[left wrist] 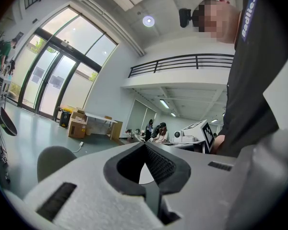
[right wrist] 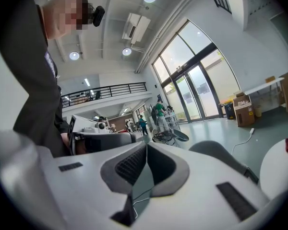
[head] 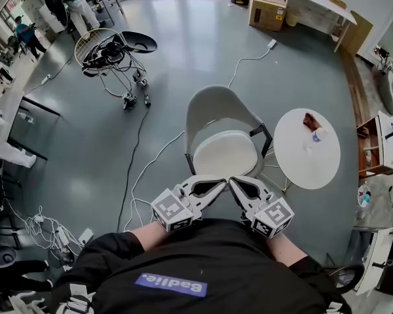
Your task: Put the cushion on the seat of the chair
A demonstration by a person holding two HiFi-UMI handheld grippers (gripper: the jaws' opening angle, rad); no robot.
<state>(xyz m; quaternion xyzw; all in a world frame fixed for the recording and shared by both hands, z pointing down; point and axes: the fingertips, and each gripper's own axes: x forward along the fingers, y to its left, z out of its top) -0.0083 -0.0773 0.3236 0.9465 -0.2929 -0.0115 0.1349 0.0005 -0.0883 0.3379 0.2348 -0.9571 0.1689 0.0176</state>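
A light grey shell chair [head: 217, 107] with black legs stands on the floor in front of me. A white cushion [head: 225, 154] lies flat on its seat. My left gripper [head: 223, 183] and right gripper [head: 234, 182] are held close to my chest, just in front of the seat's near edge, with their tips almost meeting. Both are shut with nothing between the pads. The left gripper [left wrist: 145, 145] points level, with the chair back [left wrist: 54, 160] low at the left of its view. Past the right gripper [right wrist: 146, 148], the chair back [right wrist: 217, 153] shows at the right.
A round white table [head: 300, 169] carrying a brown item and a small bottle stands right of the chair. Cables [head: 141, 175] trail over the grey floor at left. A wire-frame stand [head: 109, 50] sits far left, cardboard boxes [head: 268, 5] at the back. People stand at the far left.
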